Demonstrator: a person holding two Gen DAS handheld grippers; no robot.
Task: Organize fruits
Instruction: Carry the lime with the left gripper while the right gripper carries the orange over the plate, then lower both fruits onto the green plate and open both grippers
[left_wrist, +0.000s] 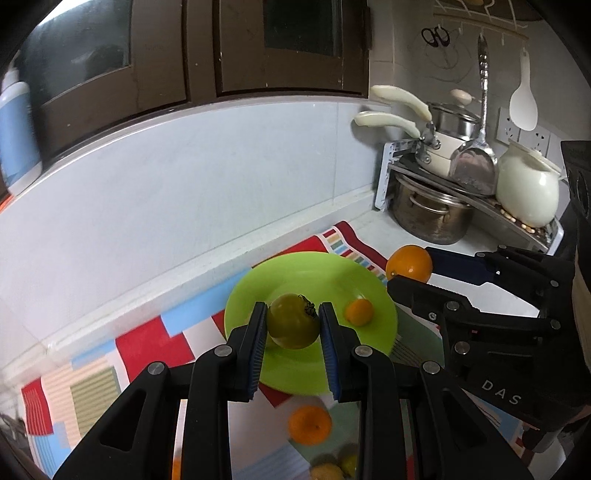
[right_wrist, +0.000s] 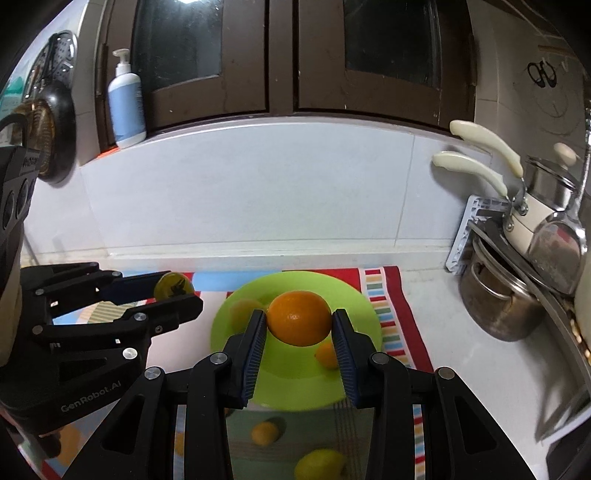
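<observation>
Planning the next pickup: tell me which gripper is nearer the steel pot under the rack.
Right. The right gripper, holding the orange, is just beside the steel pot; the left gripper is over the green plate, farther away.

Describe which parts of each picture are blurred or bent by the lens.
Left wrist view: the loose orange below the green plate is soft; the blue bottle smears at the curved edge. Right wrist view: the lemon blurs; the cabinet ledge bows.

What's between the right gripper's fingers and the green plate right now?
A large orange, clamped in the right gripper and held above the green plate, as the right wrist view shows. A small orange sits on the plate.
</observation>
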